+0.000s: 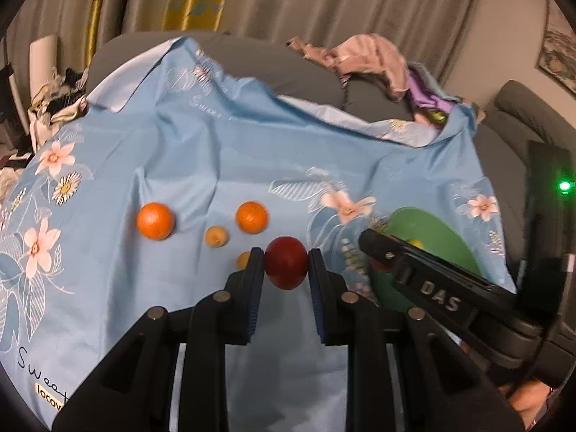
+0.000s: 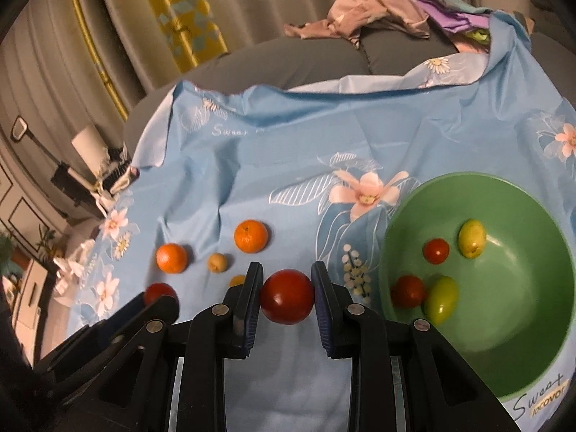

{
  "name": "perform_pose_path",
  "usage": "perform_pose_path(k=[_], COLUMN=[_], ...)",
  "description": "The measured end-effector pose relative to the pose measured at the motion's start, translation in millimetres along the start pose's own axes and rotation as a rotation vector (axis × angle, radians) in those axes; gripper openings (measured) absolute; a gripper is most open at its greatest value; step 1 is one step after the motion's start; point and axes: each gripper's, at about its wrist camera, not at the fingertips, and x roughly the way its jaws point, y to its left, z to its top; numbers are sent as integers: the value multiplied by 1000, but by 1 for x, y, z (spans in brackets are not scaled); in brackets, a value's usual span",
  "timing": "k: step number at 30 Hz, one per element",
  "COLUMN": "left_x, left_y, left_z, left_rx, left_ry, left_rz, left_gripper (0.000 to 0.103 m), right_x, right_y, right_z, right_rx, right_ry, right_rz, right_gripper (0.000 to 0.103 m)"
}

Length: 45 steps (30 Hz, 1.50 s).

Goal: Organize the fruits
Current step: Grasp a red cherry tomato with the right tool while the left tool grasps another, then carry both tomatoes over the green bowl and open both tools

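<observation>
My left gripper (image 1: 286, 264) is shut on a red fruit (image 1: 287, 267) above the blue flowered cloth (image 1: 180, 151). My right gripper (image 2: 287, 288) is shut on another red fruit (image 2: 287, 296), left of the green bowl (image 2: 522, 360). The bowl holds two red fruits (image 2: 435, 250) and two yellow-green fruits (image 2: 472, 237). Two oranges (image 2: 251, 235) and two small yellow-orange fruits (image 2: 217, 262) lie on the cloth. In the left wrist view the right gripper (image 1: 367, 239) reaches over the bowl (image 1: 432, 230). The left gripper with its red fruit (image 2: 160, 293) shows at lower left in the right wrist view.
A grey sofa (image 1: 252, 57) lies under the cloth, with a heap of pink and purple clothes (image 1: 370, 61) at the back right. Curtains hang behind. Clutter stands at the far left (image 1: 54, 100).
</observation>
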Motion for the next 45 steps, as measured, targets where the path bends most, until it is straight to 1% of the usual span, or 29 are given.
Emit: perform_pose_path(k=[3,8,12,14,17,20,21,22,23,24,27,29,31,33,36,39,42,45], left_x=[-10,-22,-21,-17,-9,2,6,12,18,23,34,43,53,63,74,82,89,94], left_y=[-9,-25,-39,-49,-71,-89,-95,-101,-105,-110,-121,-125,-127,-131,-134,-139,-140,-141], left_z=[1,5,13,19,31,38,38,37,36,35,33,30,26,20,15,10,7,4], left_rx=[23,56,85,120,182,213,219,222,227,236,257,255,253,267,265,284,279,277], left_ry=[-29,-69,-66,-58,-50,-40,-35,-22,-7,4,13,43,74,102,144,162,187,201], left_rz=[-8,-42,-56,-68,-105,-148,-172,-211,-227,-228,-238,-262,-257,-244,-262,-250,-271,-271], left_gripper=[24,24,24,24,24,24,24,24,24,24,24,24,24,24,24,24,24,24], right_x=[-9,-28,-43,-50,-58,-66,-68,-70,-71,-71,-68,-66,-65,-62,-58,-55,-50,-42], right_y=[-3,-13,-23,-32,-50,-71,-75,-82,-88,-93,-108,-117,-123,-126,-131,-135,-139,-143], right_z=[1,4,8,10,13,15,15,15,15,14,12,10,8,7,6,4,1,-1], right_rx=[13,35,51,66,108,179,195,219,244,261,324,369,397,414,434,447,465,491], right_ry=[-25,-75,-124,-156,-184,-216,-222,-228,-229,-228,-211,-202,-197,-188,-175,-160,-139,-113], right_rz=[5,12,16,22,10,-7,-12,-22,-34,-41,-58,-56,-60,-74,-78,-103,-140,-145], right_gripper=[30,30,30,30,30,30,30,30,30,30,30,30,30,30,30,30,30,30])
